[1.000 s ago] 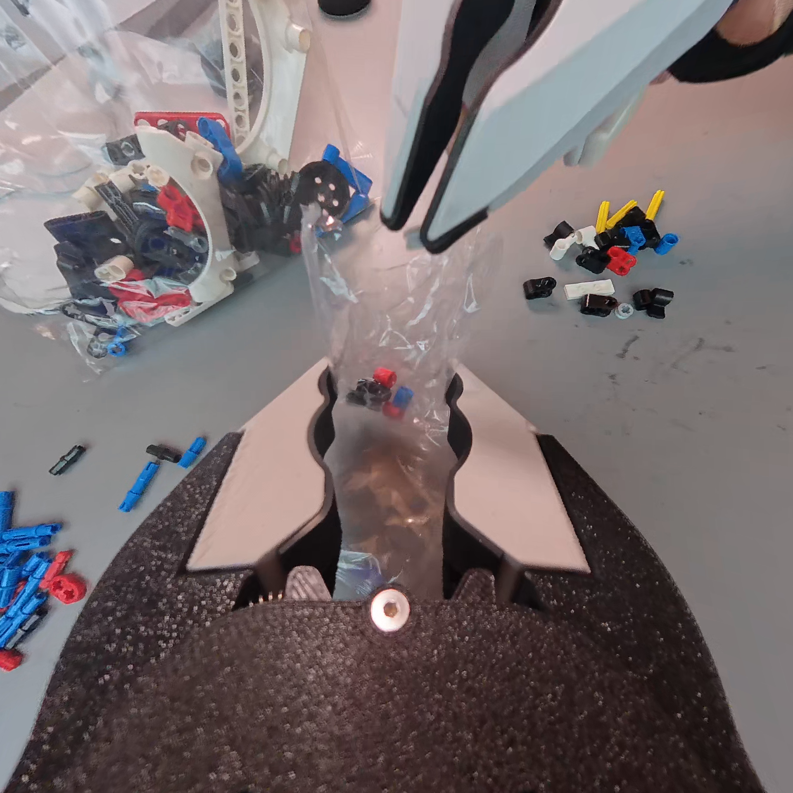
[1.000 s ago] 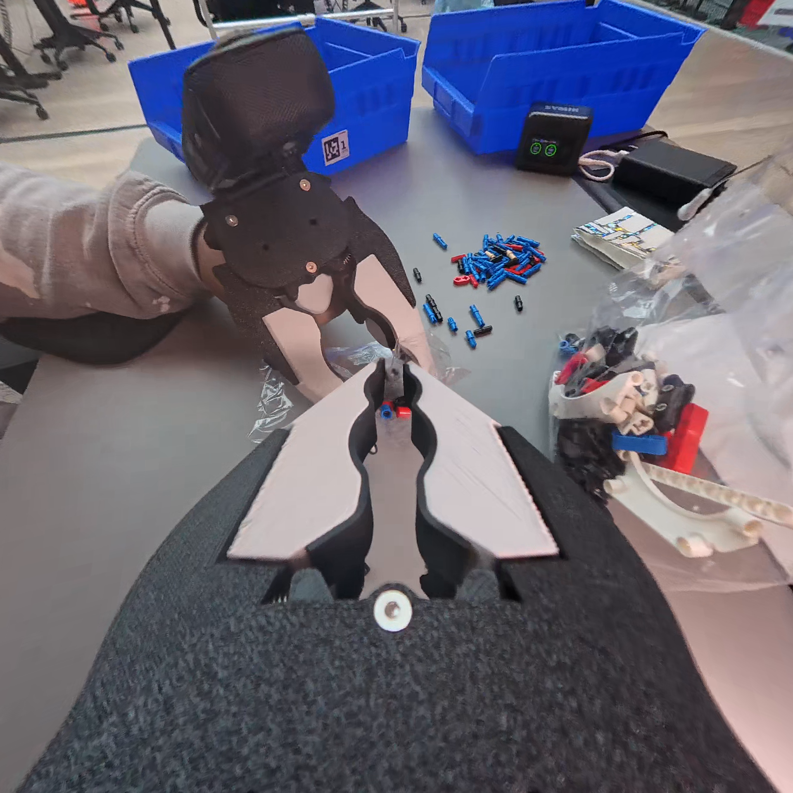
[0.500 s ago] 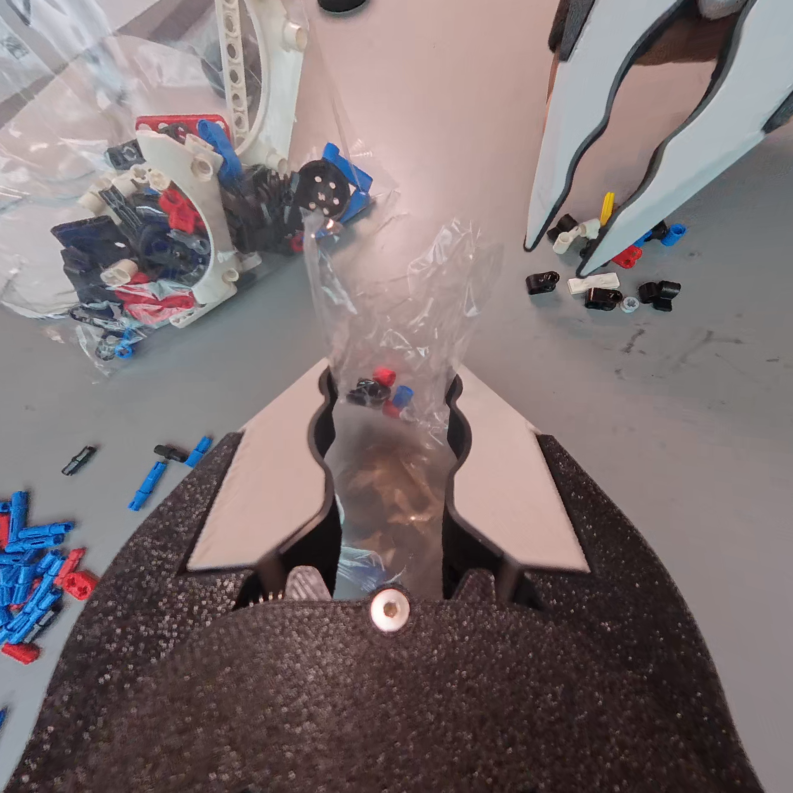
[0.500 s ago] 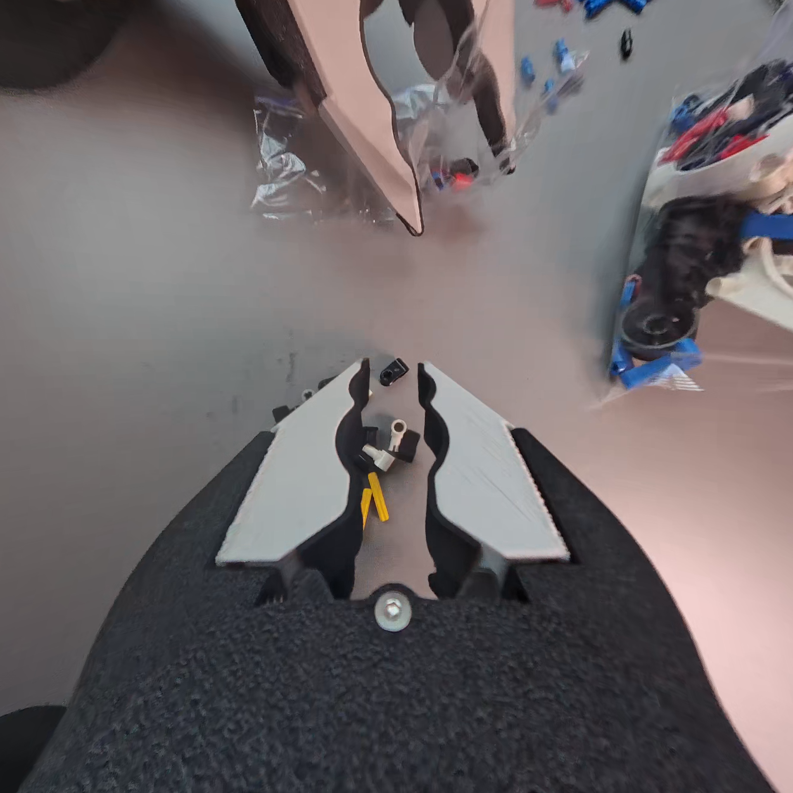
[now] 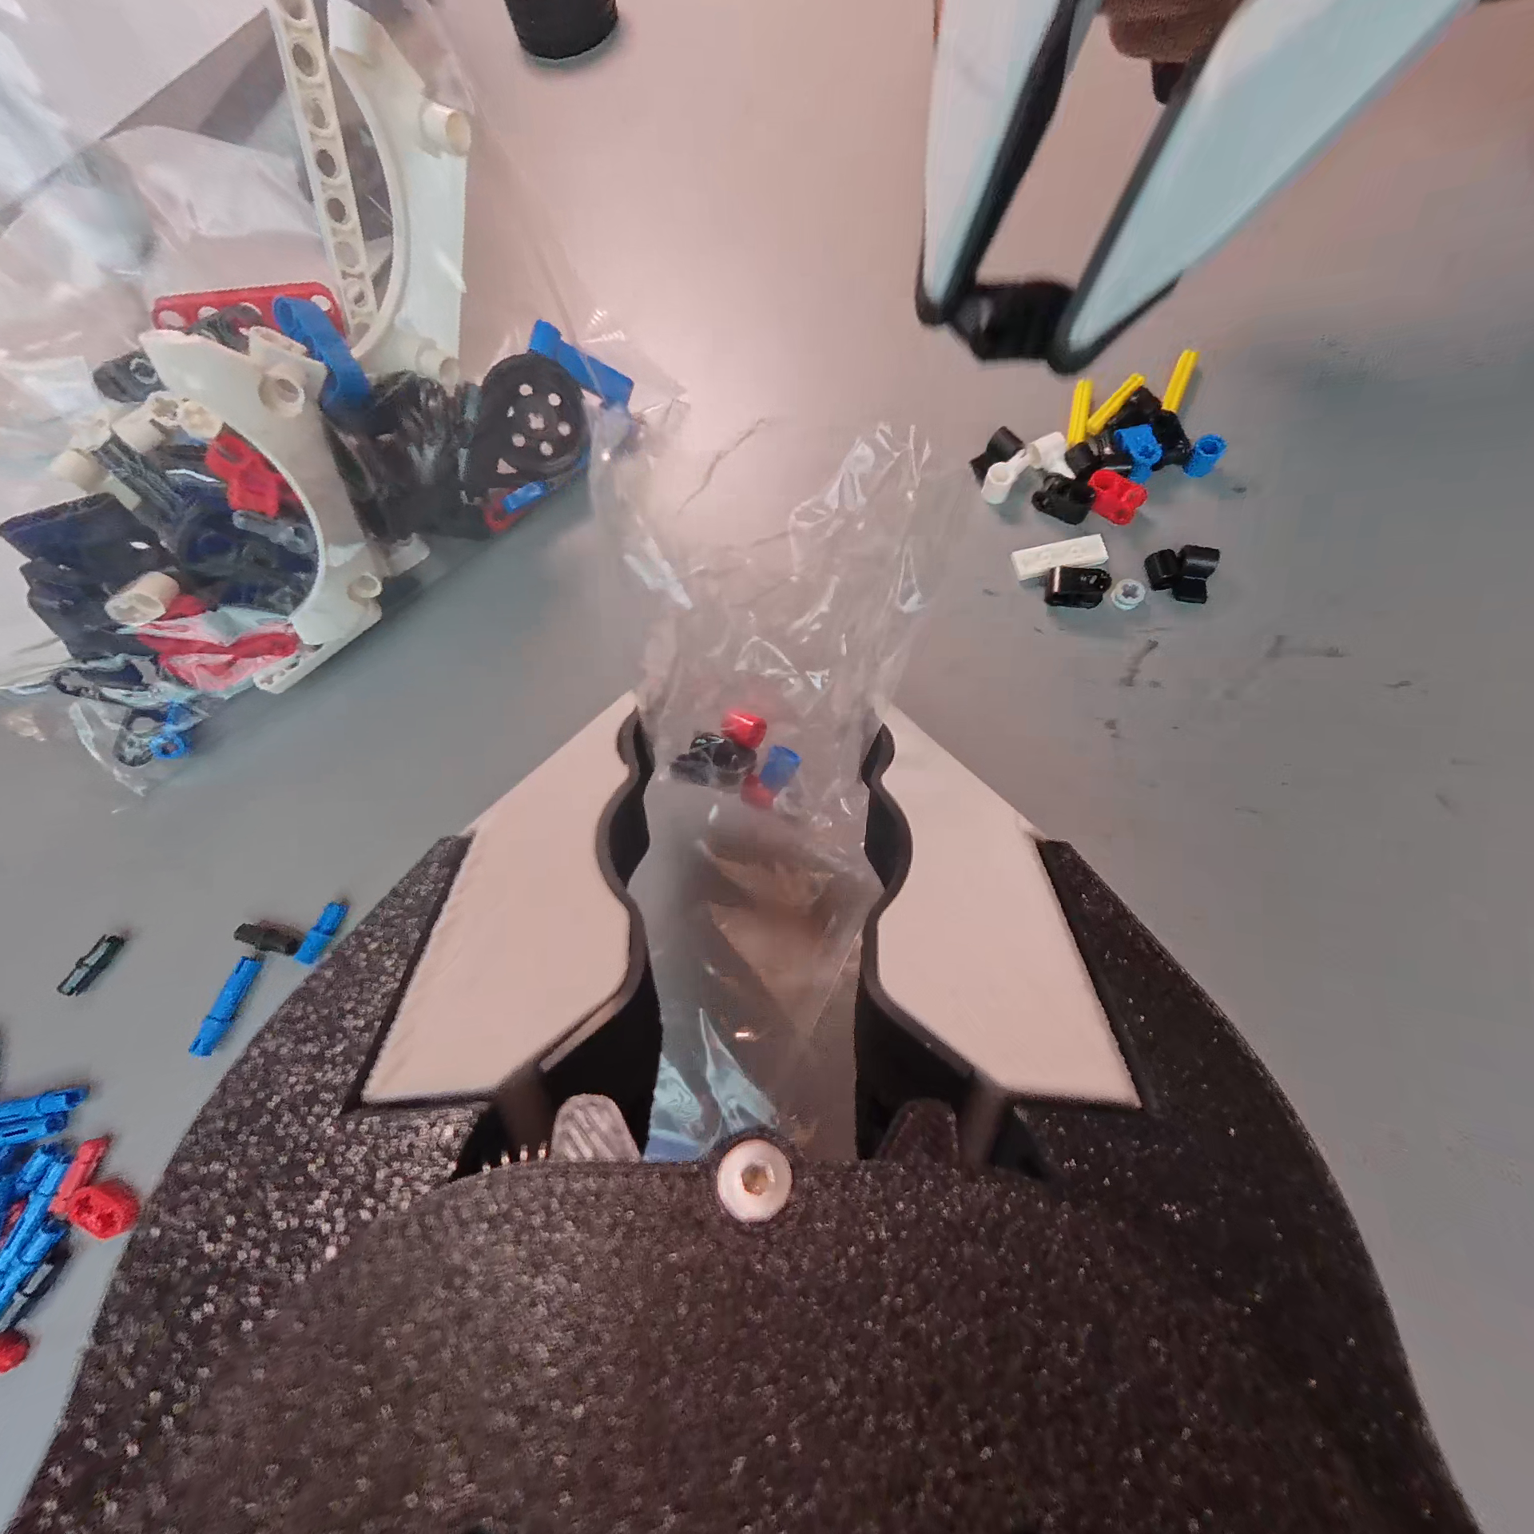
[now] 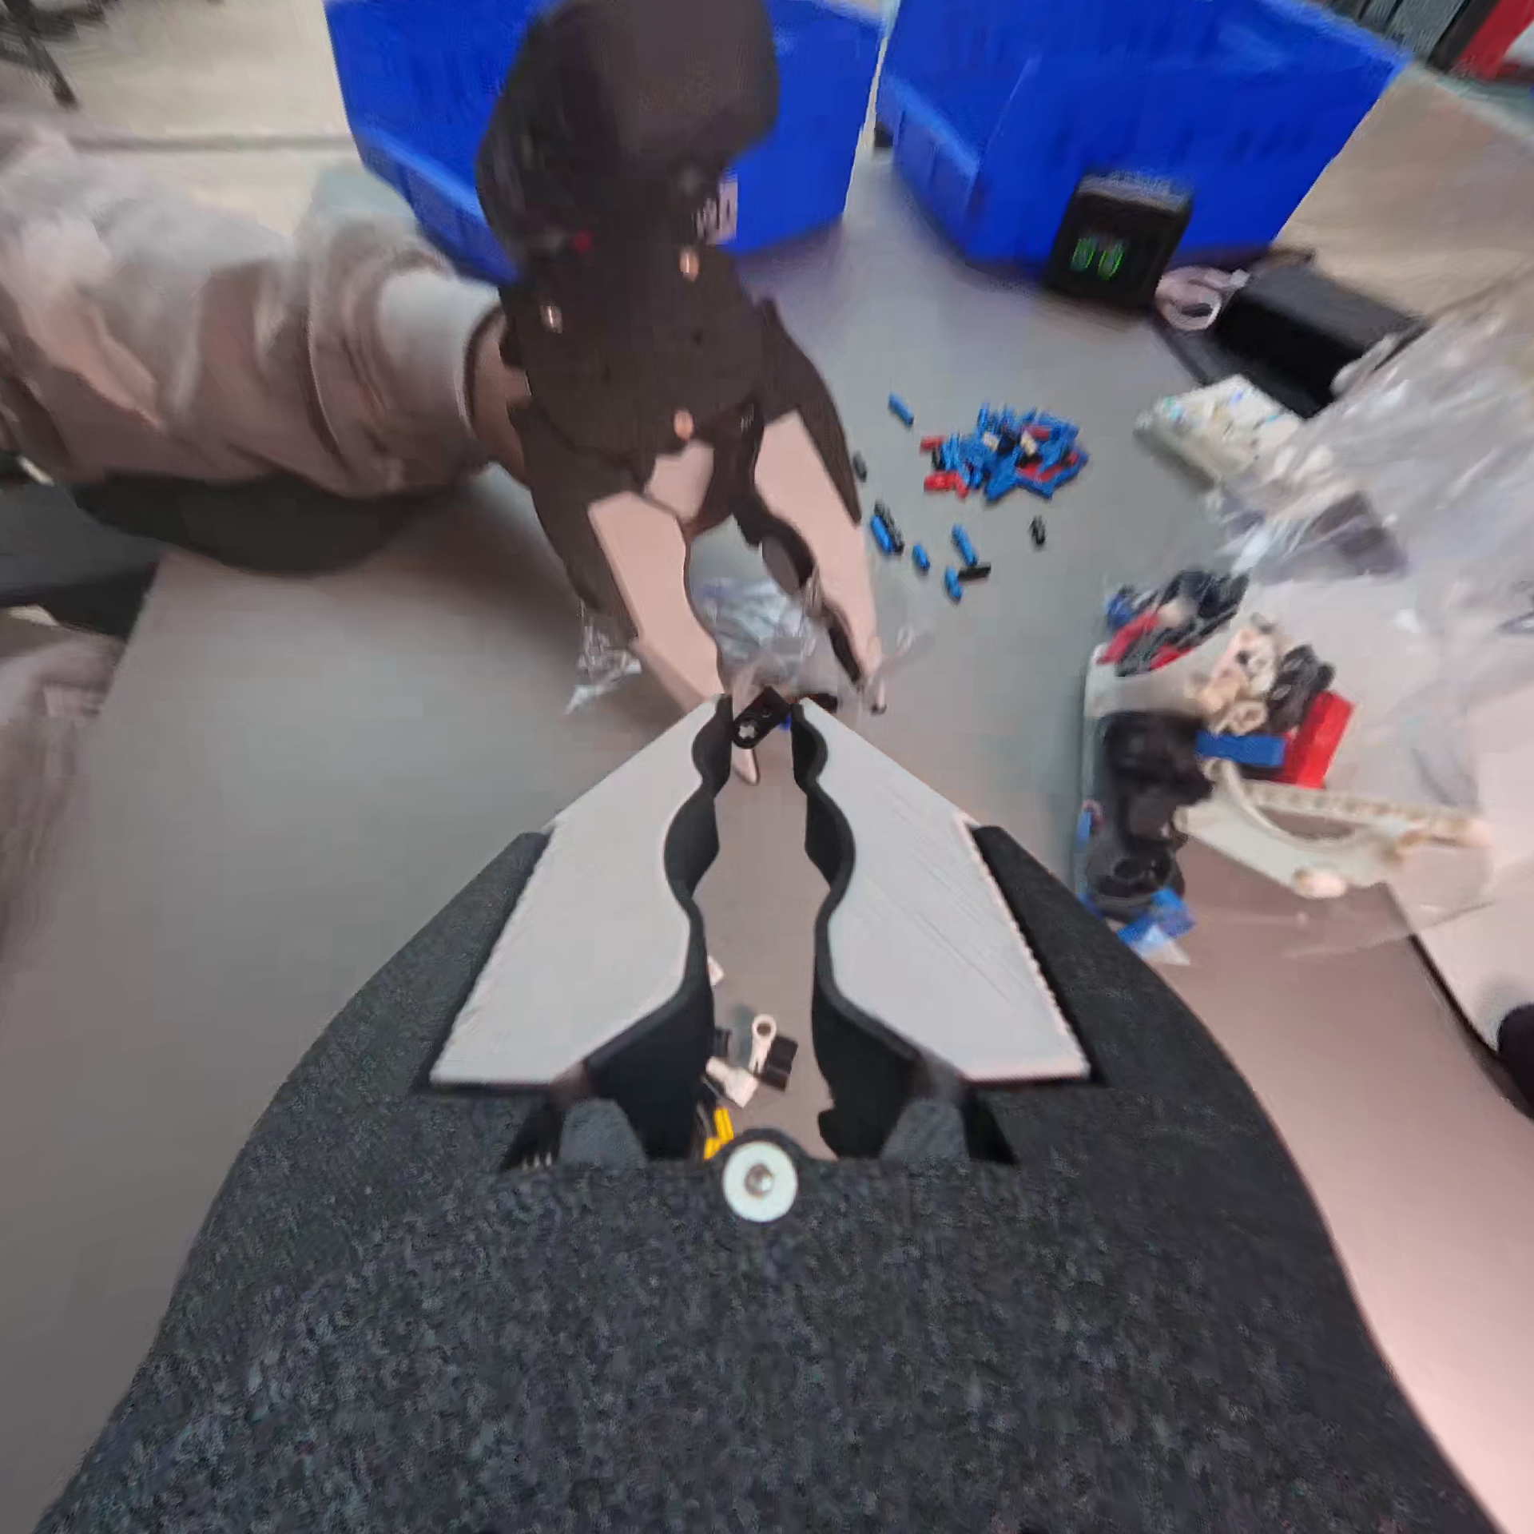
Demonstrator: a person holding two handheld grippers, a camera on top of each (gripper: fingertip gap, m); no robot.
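My left gripper is shut on a clear plastic bag that stands up between its fingers. The bag holds a few red, blue and black small pieces. My right gripper is shut on a small black piece at its tips. It hangs above the table just short of the left gripper and the bag. In the left wrist view the right gripper with the black piece is above a pile of small black, yellow, blue, red and white pieces.
A large clear bag of white, black, red and blue parts lies left of the small bag and also shows in the right wrist view. Blue and red pins are scattered. Two blue bins, a black device and a sleeve are behind.
My right gripper left the bag, dropped onto the small-piece pile, shut on a black piece, and has lifted back toward the bag. My left gripper has kept the bag still.
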